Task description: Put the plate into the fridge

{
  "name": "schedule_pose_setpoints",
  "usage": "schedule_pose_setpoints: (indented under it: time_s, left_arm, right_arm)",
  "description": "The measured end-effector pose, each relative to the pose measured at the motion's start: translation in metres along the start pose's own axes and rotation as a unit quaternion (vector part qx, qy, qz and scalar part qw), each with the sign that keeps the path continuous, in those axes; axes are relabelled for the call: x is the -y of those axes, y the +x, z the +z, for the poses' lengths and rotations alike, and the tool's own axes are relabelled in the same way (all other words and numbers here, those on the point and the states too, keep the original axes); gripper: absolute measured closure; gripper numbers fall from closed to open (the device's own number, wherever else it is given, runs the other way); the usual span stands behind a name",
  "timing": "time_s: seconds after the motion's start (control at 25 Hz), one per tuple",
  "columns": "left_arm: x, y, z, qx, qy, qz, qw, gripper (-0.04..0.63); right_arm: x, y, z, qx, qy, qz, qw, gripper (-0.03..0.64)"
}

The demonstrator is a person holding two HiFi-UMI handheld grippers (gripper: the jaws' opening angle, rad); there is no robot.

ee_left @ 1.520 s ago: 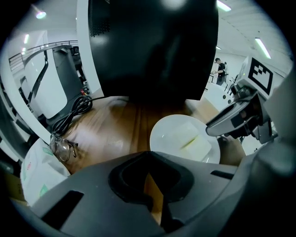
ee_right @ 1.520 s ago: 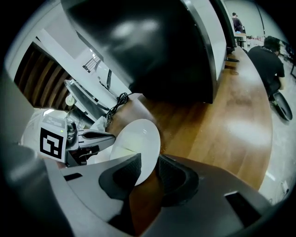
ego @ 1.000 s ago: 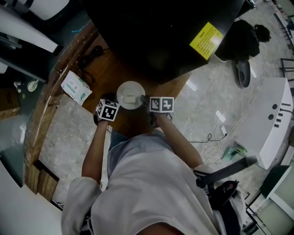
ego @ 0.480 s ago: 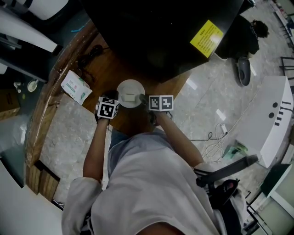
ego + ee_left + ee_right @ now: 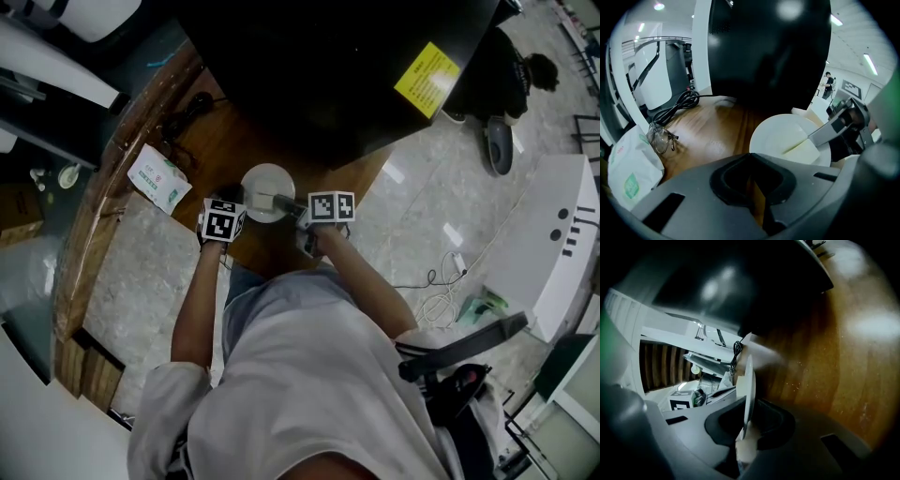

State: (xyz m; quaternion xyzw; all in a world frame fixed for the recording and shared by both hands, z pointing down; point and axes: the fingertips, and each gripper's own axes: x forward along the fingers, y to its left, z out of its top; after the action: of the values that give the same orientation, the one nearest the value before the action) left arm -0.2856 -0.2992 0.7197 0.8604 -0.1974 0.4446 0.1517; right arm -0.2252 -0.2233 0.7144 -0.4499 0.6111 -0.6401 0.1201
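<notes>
As right hand-held gripper (image 5: 744, 427), jaws just closing, pinches rim, plate (image 5: 785, 133) plain round white; left hand-held gripper (image 5: 754, 185) closed

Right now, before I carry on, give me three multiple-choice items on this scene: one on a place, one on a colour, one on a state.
1. Where does the white packet lie?
A. On the wooden tabletop, left of the plate in the head view
B. On top of the plate
C. On the floor

2. What colour is the sticker on the black cabinet?
A. Red
B. Yellow
C. Blue

3. What is between the right claw's jaws?
A. Nothing
B. The packet
C. The plate's rim

Answers:
1. A, since the head view shows the packet on the wood, apart from the plate.
2. B, since the label is bright yellow against the black.
3. C, since the right gripper view shows the rim between the jaws, which have just been closing on it.
</notes>
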Motion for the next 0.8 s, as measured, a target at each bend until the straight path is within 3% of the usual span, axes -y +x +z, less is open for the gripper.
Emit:
schedule_pose_setpoints:
  time_s: [0.12,0.36,0.64,0.8]
  left_arm:
    - [0.002,-0.004,-0.001,0.016,-0.014,-0.006,0.9997,0.577]
    - [0.018,-0.012,-0.024,0.008,0.024,0.007,0.9997,0.577]
    - [0.063,-0.038,-0.049,0.013,-0.018,0.013,0.9997,0.577]
    - [0.087,-0.052,-0.064,0.029,-0.039,-0.017,0.9987,0.577]
  right_arm:
    - [-0.001,-0.002,-0.001,0.014,0.021,0.01,1.0,0.577]
    - [-0.004,-0.012,-0.017,-0.004,-0.006,0.014,1.0,0.583]
    - [-0.002,-0.067,-0.037,0.005,-0.001,0.022,1.0,0.584]
    - [-0.008,-0.09,-0.05,0.03,0.022,0.048,0.998,0.583]
